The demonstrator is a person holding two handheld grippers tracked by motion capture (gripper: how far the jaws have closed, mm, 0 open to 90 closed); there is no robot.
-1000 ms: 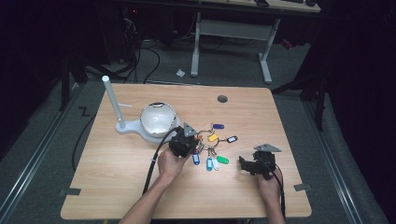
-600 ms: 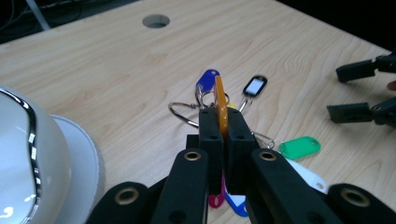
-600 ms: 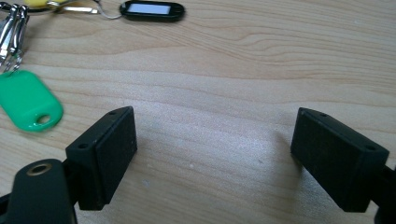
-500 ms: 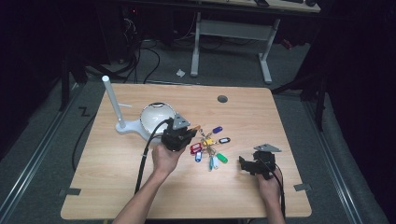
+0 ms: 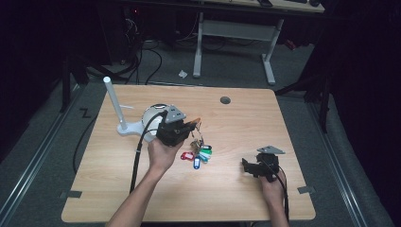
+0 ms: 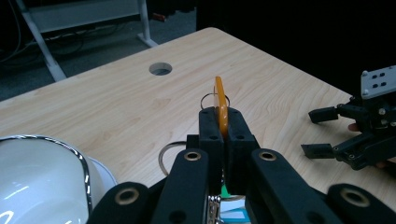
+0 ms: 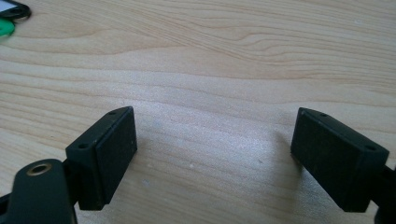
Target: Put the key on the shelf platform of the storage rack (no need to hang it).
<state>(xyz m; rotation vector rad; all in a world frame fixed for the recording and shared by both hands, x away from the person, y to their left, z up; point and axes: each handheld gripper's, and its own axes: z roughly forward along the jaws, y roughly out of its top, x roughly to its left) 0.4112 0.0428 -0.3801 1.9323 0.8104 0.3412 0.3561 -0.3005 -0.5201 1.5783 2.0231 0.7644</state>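
Above the table [image 5: 293, 118], beside the white bowl [image 5: 152, 115] | left gripper [image 6: 220, 122] clamped the orange key tag [image 6: 219, 105], bunch of key tags [image 5: 197, 152] dangling | right gripper [image 7: 212, 154] spread, resting | step: lift; next likely required steady carry, unswung.

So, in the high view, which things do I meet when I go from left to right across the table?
White post → white dome → left gripper with the bunch of key tags hanging below it → right gripper.
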